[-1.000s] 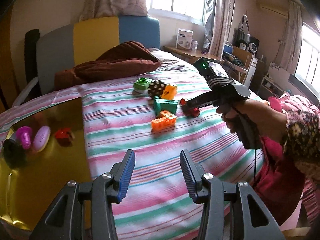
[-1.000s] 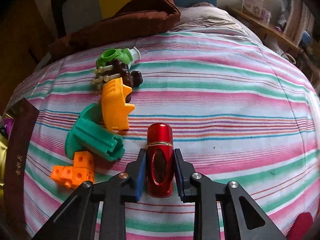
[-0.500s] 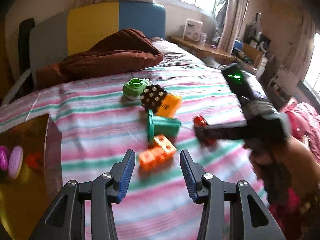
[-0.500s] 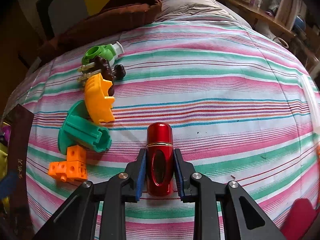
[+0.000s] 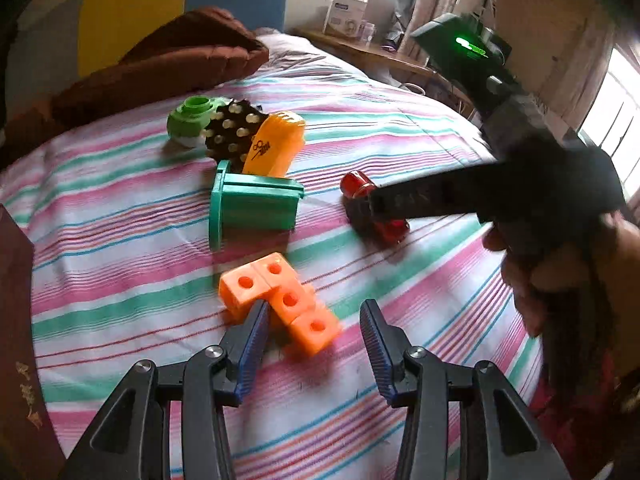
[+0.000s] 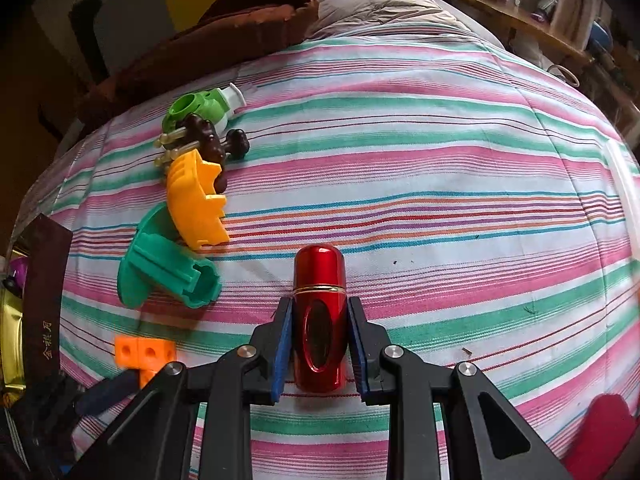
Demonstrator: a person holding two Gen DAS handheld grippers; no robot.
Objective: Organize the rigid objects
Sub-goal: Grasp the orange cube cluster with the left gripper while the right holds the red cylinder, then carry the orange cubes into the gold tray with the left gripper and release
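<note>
Left wrist view: left gripper [image 5: 312, 338] has jaws apart w/ its left pad at the orange linked cubes [image 5: 280, 300], which lie on the striped bedsheet [image 5: 120, 248] just in front of the teal flanged tube [image 5: 252, 206]. Risk: off-centre closing could twist the L-shaped cubes out. Right of the tube, right gripper [image 6: 318, 338] is clamped on the red metallic capsule [image 6: 319, 312]; smooth rounded body could slip if tilted.
</note>
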